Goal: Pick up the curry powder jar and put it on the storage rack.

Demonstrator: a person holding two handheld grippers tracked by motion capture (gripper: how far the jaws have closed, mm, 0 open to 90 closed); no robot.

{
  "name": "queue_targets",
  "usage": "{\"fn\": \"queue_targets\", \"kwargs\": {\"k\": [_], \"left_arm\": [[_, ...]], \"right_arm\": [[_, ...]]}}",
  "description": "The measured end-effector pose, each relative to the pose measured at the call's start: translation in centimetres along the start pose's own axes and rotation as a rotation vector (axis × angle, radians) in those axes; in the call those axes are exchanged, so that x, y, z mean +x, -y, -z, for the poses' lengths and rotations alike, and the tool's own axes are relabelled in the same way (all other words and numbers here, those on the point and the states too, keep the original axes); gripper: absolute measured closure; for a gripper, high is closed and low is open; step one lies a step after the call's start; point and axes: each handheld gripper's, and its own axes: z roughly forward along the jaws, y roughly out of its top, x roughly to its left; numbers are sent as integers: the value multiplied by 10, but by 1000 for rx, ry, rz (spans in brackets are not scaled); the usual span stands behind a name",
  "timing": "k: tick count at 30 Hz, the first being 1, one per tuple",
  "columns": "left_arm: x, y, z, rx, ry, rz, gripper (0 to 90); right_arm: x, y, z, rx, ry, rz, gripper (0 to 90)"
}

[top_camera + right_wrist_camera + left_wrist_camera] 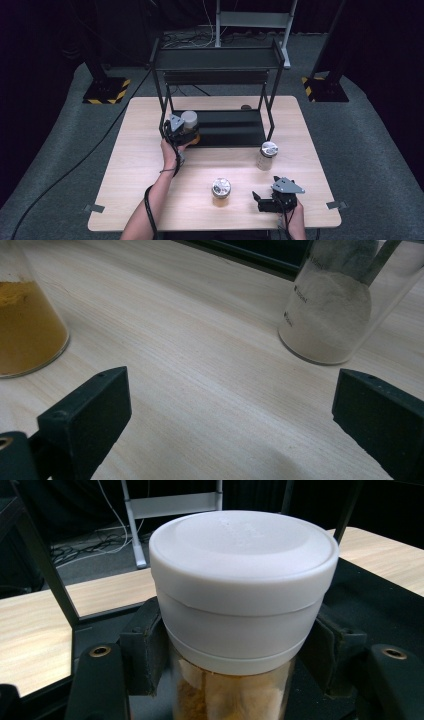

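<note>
The white-lidded jar stands upright between the jaws of the left gripper, which are clamped on it just under the lid, one pad pressing each side of the glass; the contents seen below the lid are yellow-brown. In the high view this jar sits at the left end of the black shelf rack's lower tray, with the gripper body directly on the near side of it and the person's left hand behind that. The rack stands on the far half of the wooden table. The right gripper rests low near the table's near right edge, well apart from the left gripper, its jaws spread wide with nothing between them, only bare tabletop. Ahead of its jaws and to their left stands a jar of amber powder, which the high view shows with a metal lid; ahead and to their right stands a jar of pale powder, also metal-lidded, just in front of the rack's right leg. Neither jar touches the right gripper.
</note>
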Motion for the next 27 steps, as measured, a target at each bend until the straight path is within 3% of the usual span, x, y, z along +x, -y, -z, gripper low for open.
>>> {"fn": "queue_targets", "kwargs": {"k": [7,12,16,27], "left_arm": [[-3,-3,4,51,7,-4,217],[-7,-3,8,100,-5,-44,158],[-9,0,10,134,-7,-50,113],[-20,6,26,208,50,-101,53]], "right_arm": [[0,0,0,1,2,1,17],[0,0,0,3,2,2,17],[0,0,0,4,1,1,17],[0,0,-1,6,1,0,17]]}}
